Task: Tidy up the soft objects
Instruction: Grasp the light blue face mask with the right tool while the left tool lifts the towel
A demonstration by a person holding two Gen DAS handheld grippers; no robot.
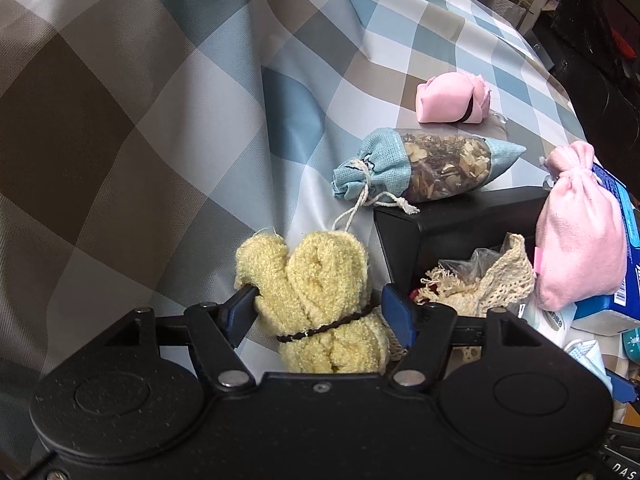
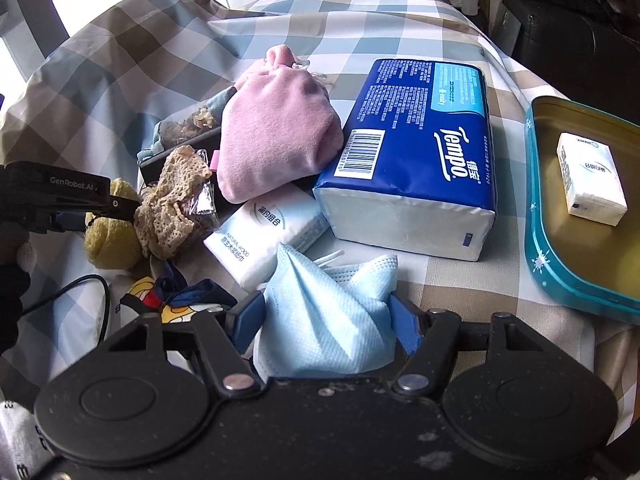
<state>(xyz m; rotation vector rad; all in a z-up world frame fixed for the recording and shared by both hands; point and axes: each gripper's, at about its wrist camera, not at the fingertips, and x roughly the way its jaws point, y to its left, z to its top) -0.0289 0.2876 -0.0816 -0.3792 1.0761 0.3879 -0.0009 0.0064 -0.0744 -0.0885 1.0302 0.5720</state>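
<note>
A yellow towel roll tied with a dark band lies on the checked cloth between the fingers of my left gripper. The left finger touches it and a small gap shows at the right finger, so this gripper is open. In the right wrist view the same roll sits at the far left. My right gripper is shut on a light blue face mask, which is bunched up between the pads. A pink pouch, a lace pouch and a blue herb sachet lie nearby.
A black box holds the lace pouch. A pink cloth roll lies farther back. A large blue tissue pack and a small white one lie mid-table. A teal tin tray at right holds a tissue packet. A black cable runs at left.
</note>
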